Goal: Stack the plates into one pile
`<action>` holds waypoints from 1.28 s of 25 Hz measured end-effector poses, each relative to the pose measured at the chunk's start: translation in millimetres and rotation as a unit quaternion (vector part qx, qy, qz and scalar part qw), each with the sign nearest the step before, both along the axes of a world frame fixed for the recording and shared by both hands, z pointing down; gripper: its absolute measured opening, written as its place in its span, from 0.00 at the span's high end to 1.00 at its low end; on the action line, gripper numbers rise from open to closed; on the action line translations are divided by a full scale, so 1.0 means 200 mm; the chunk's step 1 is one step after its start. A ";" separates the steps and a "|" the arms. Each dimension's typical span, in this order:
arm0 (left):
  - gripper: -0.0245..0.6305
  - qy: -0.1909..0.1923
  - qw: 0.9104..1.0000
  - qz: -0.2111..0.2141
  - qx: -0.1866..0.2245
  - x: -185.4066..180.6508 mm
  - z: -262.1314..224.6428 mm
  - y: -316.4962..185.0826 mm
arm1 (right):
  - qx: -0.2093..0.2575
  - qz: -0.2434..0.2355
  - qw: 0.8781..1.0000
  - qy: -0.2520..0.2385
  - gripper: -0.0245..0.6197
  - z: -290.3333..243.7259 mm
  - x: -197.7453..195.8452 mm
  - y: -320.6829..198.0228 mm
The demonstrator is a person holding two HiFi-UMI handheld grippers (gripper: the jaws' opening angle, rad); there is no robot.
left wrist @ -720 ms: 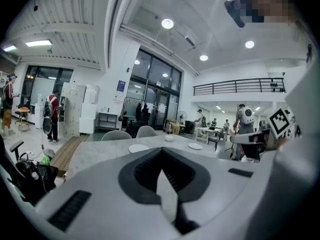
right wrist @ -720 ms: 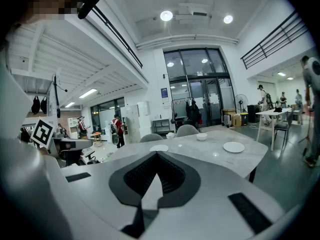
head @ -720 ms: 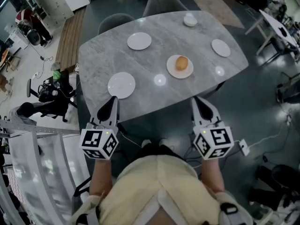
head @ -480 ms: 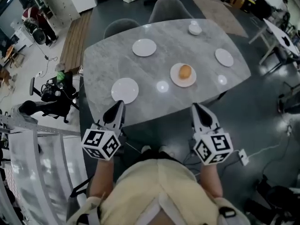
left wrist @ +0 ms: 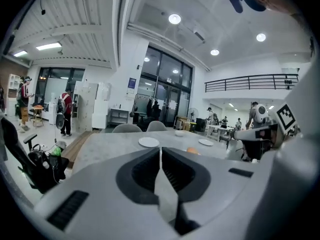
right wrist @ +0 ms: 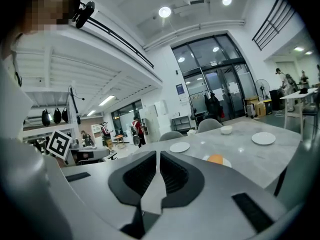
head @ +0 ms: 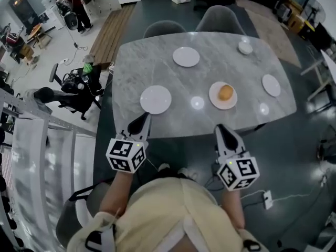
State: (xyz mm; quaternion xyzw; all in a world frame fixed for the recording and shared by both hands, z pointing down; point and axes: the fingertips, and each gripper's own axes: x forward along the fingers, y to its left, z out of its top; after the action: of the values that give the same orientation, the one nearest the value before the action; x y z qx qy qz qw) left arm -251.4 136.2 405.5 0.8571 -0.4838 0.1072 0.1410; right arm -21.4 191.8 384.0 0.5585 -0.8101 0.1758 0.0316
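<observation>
Left gripper [head: 142,122] and right gripper [head: 221,129], jaws closed on nothing, hover off the table's [head: 173,85] near edge, presumably poised to reach the scattered, unstacked plates [head: 155,99].

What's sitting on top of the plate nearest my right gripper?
One round orange-brown bun, or something like it, sits on the plate. The plate's middle under it is hidden.

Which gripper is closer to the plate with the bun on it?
Right. The right gripper is at the table edge below the bun plate; the left gripper is farther left.
</observation>
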 end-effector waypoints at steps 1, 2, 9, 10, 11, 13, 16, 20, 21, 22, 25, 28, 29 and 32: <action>0.96 0.000 1.000 -0.007 -0.003 -0.01 0.01 0.00 | -0.001 -0.006 1.000 -0.002 0.95 0.01 -0.01 -0.01; 0.96 0.000 1.000 -0.015 -0.006 -0.01 0.02 0.00 | -0.003 -0.013 1.000 -0.003 0.95 0.01 -0.01 -0.01; 0.83 0.038 0.995 -0.086 -0.031 -0.08 0.14 0.00 | -0.014 -0.045 0.999 0.002 0.94 0.11 -0.01 -0.06; 0.82 0.042 0.994 -0.093 -0.039 -0.09 0.16 0.00 | -0.018 -0.049 0.999 0.002 0.92 0.13 -0.01 -0.06; 0.80 0.042 0.993 -0.100 -0.047 -0.10 0.19 -0.01 | -0.022 -0.054 0.998 0.004 0.88 0.15 -0.02 -0.07; 0.78 0.033 0.991 -0.110 -0.062 -0.13 0.24 -0.02 | -0.028 -0.064 0.998 0.004 0.85 0.18 -0.04 -0.09; 0.76 0.042 0.988 -0.118 -0.087 -0.17 0.30 -0.07 | -0.032 -0.074 0.997 0.002 0.85 0.20 -0.07 -0.14; 0.75 0.044 0.985 -0.131 -0.106 -0.21 0.38 -0.19 | -0.040 -0.084 0.996 0.008 0.85 0.24 -0.10 -0.23; 0.74 0.037 0.984 -0.134 -0.110 -0.21 0.41 -0.23 | -0.042 -0.085 0.995 0.012 0.85 0.25 -0.10 -0.25; 0.73 0.029 0.984 -0.137 -0.114 -0.22 0.44 -0.27 | -0.044 -0.087 0.995 0.016 0.85 0.26 -0.10 -0.27; 0.73 0.008 0.980 -0.146 -0.136 -0.24 0.54 -0.37 | -0.050 -0.091 0.994 0.027 0.85 0.27 -0.11 -0.35; 0.73 0.002 0.974 -0.154 -0.164 -0.25 0.65 -0.46 | -0.056 -0.096 0.993 0.037 0.85 0.27 -0.10 -0.43; 0.73 0.002 0.973 -0.154 -0.174 -0.25 0.69 -0.49 | -0.059 -0.098 0.993 0.041 0.85 0.28 -0.10 -0.46; 0.73 -0.002 0.967 -0.154 -0.200 -0.25 0.77 -0.55 | -0.062 -0.108 0.991 0.045 0.85 0.28 -0.12 -0.56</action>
State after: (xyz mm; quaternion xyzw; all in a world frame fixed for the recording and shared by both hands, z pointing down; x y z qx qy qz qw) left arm -301.4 25.6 559.7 0.7262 -0.5790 0.1803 0.3240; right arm -45.2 79.8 439.2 0.4723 -0.8507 0.1961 0.1216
